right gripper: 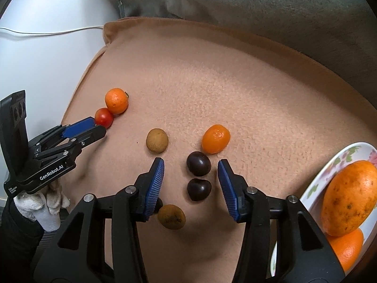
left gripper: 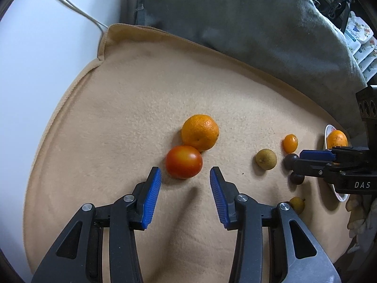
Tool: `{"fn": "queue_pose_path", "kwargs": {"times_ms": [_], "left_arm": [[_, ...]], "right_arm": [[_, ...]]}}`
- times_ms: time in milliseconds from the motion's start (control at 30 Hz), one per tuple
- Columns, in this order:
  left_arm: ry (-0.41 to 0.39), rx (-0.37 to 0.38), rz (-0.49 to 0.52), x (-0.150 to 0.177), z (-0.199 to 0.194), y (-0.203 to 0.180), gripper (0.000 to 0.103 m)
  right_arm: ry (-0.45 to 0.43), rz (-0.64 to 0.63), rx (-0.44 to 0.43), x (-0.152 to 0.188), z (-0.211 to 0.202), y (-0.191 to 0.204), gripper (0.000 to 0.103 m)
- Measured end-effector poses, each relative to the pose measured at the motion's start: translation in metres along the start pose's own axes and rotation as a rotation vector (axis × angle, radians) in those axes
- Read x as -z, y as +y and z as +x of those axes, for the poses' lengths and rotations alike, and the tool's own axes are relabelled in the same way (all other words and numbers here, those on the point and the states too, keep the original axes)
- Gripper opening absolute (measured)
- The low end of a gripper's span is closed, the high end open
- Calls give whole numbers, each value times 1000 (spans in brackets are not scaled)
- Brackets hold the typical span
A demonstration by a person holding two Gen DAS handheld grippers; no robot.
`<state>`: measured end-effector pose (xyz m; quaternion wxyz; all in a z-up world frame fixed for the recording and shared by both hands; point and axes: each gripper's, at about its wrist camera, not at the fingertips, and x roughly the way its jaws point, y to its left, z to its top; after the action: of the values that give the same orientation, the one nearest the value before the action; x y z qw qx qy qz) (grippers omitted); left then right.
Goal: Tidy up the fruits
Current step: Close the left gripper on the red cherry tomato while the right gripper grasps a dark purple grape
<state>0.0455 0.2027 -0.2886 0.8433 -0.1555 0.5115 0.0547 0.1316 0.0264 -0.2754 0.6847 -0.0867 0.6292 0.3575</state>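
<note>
A red tomato (left gripper: 183,161) rests against a large orange (left gripper: 200,132) on the tan blanket (left gripper: 117,118). My left gripper (left gripper: 185,174) is open, its blue pads either side of the tomato's near edge without pressing it. In the right wrist view my right gripper (right gripper: 191,164) is open around a dark round fruit (right gripper: 198,163), which lies closer to the right pad; a second dark fruit (right gripper: 199,189) lies deeper between the fingers. A kumquat (right gripper: 216,138) and a brown fruit (right gripper: 157,140) lie just beyond. A floral plate (right gripper: 339,158) at right holds a big spotted orange fruit (right gripper: 351,198).
Another brown fruit (right gripper: 171,216) lies under my right gripper's left finger. A second orange (right gripper: 346,250) sits low on the plate. A grey cushion (left gripper: 235,18) borders the blanket at the back, a white surface with a cable (left gripper: 70,7) at left. A gloved hand (right gripper: 44,202) holds the left gripper (right gripper: 99,127).
</note>
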Motion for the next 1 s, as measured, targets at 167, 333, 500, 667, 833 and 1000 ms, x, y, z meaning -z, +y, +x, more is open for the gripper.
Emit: {"fn": "queue_pose_path", "kwargs": {"times_ms": [167, 333, 500, 667, 833, 1000], "left_arm": [[5, 10, -8, -3, 6, 2, 41], [6, 11, -5, -7, 12, 5, 37], [3, 14, -13, -11, 16, 9, 33], [-4, 1, 4, -13, 20, 10, 32], [-16, -3, 6, -6, 19, -2, 32], [-29, -6, 11, 3, 11, -7, 32]], "right_arm": [[12, 9, 9, -1, 9, -2, 46], [25, 13, 14, -3, 15, -4, 41], [27, 14, 15, -8, 20, -2, 35], [31, 15, 12, -7, 20, -2, 24], [29, 16, -4, -5, 18, -5, 24], [19, 22, -10, 0, 13, -7, 23]]}}
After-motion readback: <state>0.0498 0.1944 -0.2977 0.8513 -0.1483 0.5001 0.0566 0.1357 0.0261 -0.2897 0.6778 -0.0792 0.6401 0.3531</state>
